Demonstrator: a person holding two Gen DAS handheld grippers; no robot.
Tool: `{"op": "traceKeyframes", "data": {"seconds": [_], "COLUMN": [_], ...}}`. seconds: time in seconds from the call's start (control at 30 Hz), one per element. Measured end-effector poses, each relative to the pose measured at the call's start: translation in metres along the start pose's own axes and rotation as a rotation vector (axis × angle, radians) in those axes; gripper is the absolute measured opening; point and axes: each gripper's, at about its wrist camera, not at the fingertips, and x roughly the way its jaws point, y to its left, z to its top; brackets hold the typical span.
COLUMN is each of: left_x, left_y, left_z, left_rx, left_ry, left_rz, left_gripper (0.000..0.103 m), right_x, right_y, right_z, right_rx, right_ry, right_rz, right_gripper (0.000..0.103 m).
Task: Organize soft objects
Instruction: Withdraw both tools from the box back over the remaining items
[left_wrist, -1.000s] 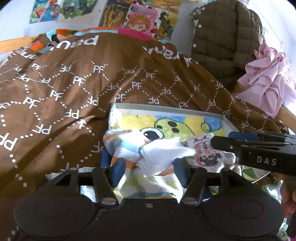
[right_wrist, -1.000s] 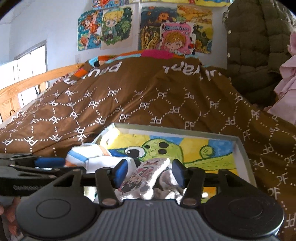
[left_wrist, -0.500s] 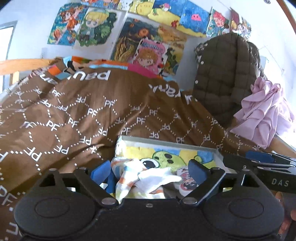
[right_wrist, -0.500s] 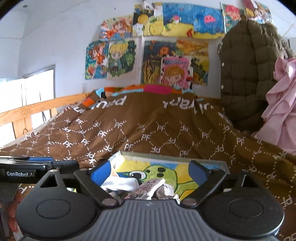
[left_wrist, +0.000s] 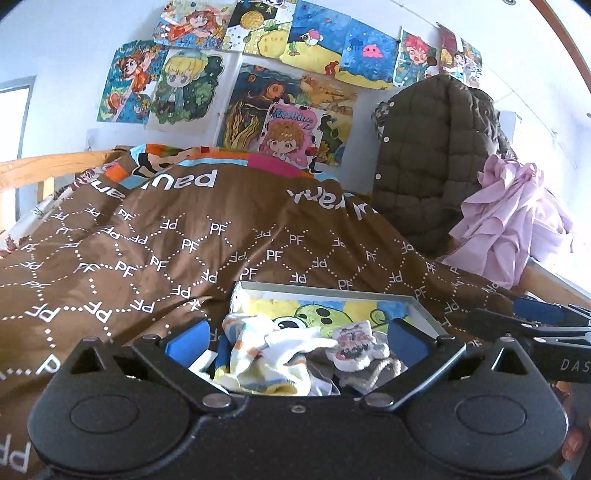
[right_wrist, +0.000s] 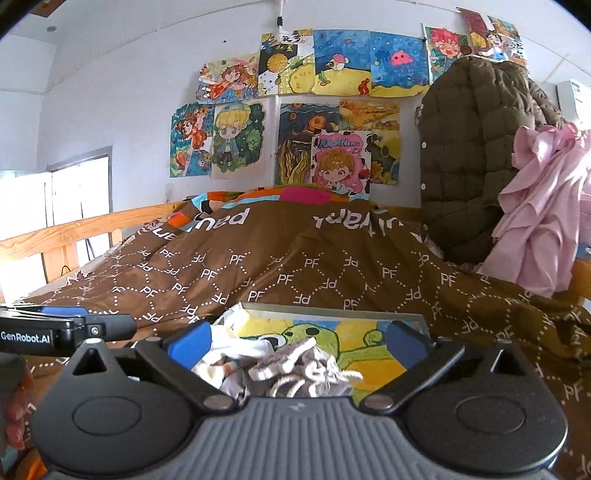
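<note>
Both grippers, left (left_wrist: 295, 341) and right (right_wrist: 297, 341), gape empty above one tray (left_wrist: 424, 310) of socks (left_wrist: 273, 350)

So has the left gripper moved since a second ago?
Yes. The left gripper has pulled back and tilted up from the box; its jaws are now open.

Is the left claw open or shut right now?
Open. In the left wrist view the left claw has its blue pads spread wide, clear of the socks in the tray.

Wide-open right tool (right_wrist: 298, 341) above socks (right_wrist: 284, 363) in tray (right_wrist: 332, 315)
</note>
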Motion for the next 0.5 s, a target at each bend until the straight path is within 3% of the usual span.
{"op": "traceKeyframes", "data": {"seconds": [0.5], "left_x": [-0.069], "left_y": [-0.017], "left_z": [-0.041], "left_rx": [0.026], "left_ry": [0.027], "left_rz": [0.055], "left_gripper": [0.102], "right_x": [-0.065], "right_y": [0.001], "right_z": [-0.04], "right_rx": [0.016], "right_ry": [0.019], "right_rz": [-0.017], "right_gripper": [0.103]}}
